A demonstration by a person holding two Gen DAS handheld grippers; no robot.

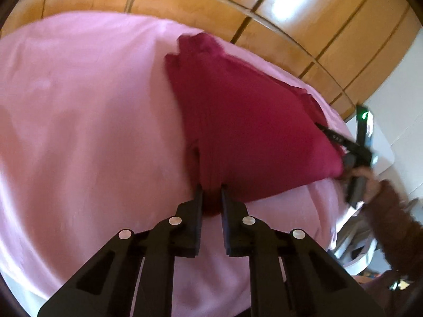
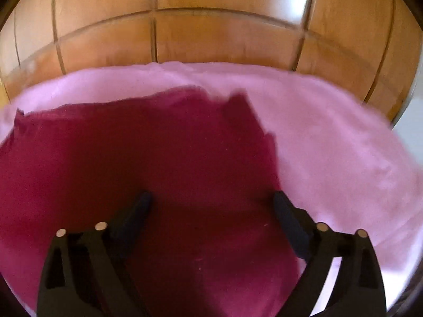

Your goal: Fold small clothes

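A dark red small garment (image 1: 238,121) lies on a pink sheet (image 1: 79,119). My left gripper (image 1: 211,189) is shut on the garment's near edge, with a bunch of red cloth pinched between its black fingers. In the right wrist view the same red garment (image 2: 132,163) spreads across the left and middle. My right gripper (image 2: 212,198) hangs over it with its jaws wide apart and nothing held between them. In the left wrist view the right gripper (image 1: 351,145) shows at the garment's right edge, in a person's hand (image 1: 370,182).
A wooden panelled headboard (image 2: 211,34) rises behind the pink sheet (image 2: 343,145). In the left wrist view a brown sleeve (image 1: 391,211) comes in from the right, with white furniture (image 1: 383,137) beyond the bed's edge.
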